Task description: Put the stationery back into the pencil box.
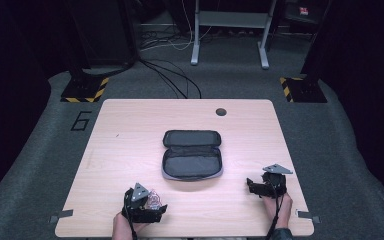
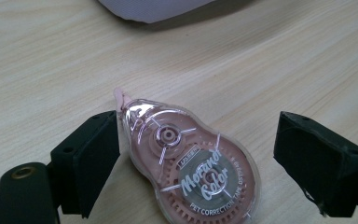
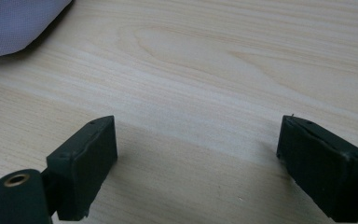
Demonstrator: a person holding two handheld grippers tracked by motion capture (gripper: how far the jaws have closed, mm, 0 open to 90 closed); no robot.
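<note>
A pink see-through correction tape dispenser (image 2: 191, 163) lies flat on the wooden table (image 1: 130, 130), also seen as the pink dispenser (image 1: 154, 199) near the front left. My left gripper (image 2: 196, 156) stands open around it; the left jaw touches or nearly touches its side, the right jaw stands apart. From above, the left gripper (image 1: 147, 205) is held by a hand at the table's front edge. A grey zip pouch (image 1: 192, 154) lies open in the middle of the table. My right gripper (image 3: 196, 161) is open over bare wood, and the right gripper (image 1: 261, 187) sits at the front right.
A dark round hole (image 1: 221, 111) marks the table's far edge. The pouch's grey edge (image 2: 154, 9) lies just beyond the dispenser, and the pouch corner (image 3: 14, 23) shows at the upper left in the right gripper view. Cables (image 1: 175, 75) and stand legs (image 1: 230, 35) lie on the floor beyond.
</note>
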